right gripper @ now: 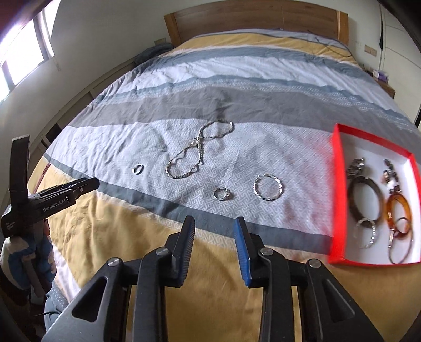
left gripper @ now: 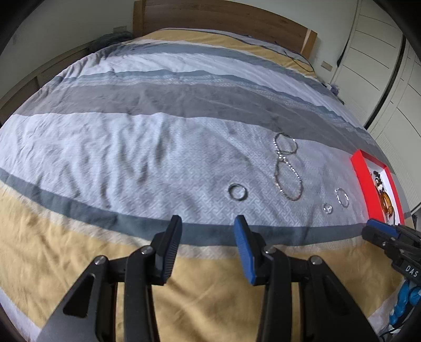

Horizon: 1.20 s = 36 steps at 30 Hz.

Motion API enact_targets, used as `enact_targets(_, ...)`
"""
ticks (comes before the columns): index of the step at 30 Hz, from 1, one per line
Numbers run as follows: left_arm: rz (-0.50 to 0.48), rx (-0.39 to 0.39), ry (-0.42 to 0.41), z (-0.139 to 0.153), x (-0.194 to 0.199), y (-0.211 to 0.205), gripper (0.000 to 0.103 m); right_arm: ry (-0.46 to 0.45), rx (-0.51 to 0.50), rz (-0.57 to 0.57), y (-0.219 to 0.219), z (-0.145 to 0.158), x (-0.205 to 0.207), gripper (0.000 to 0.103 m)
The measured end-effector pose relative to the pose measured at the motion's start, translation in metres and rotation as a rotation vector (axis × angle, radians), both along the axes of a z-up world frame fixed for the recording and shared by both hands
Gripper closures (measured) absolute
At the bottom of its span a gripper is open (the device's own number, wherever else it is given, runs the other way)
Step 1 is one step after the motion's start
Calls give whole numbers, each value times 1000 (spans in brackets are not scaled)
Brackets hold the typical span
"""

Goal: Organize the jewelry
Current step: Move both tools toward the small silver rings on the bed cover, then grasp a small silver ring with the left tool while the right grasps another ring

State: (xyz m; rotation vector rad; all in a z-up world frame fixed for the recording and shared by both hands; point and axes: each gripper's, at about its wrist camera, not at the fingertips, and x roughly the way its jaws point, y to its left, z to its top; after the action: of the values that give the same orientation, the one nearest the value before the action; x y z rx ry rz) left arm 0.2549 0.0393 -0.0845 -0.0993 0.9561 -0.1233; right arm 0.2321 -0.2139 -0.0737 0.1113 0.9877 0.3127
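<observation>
Silver chain [right gripper: 196,150] lay limp on the bedspread [right gripper: 289,184] beyond both empty, parted grippers [left gripper: 208,231] [right gripper: 214,231], likely light and slippery, best pinched at its crossing.

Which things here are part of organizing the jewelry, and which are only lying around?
For the job:
- chain necklace
- twisted hoop
- two rings
- red box with bangles

Lying about:
- striped bedcover
- wooden headboard
- dark cable
</observation>
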Motion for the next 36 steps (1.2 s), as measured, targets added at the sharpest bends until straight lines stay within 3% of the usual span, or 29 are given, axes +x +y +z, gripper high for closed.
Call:
enact_targets(8, -43, 9, 31, -27, 39, -21, 64, 43, -5, 5, 9, -39, 39, 72)
enact_targets(15, -65, 33, 27, -37, 56, -28, 65, 49, -21, -9, 17, -55, 61, 76)
enact_targets(16, -66, 32, 27, -38, 57, -29, 71, 50, -20, -9, 18, -56, 63, 81)
enact_targets(19, -83, 33, 23, -40, 56, -31, 84, 48, -36, 1, 22, -58, 65, 82)
enact_targets(27, -88, 56, -4, -29, 44, -34, 84, 20, -23, 1, 20, -48, 58, 83)
enact_targets(36, -108, 122, -78, 14, 16, -58, 84, -42, -19, -26, 2, -7, 26, 83)
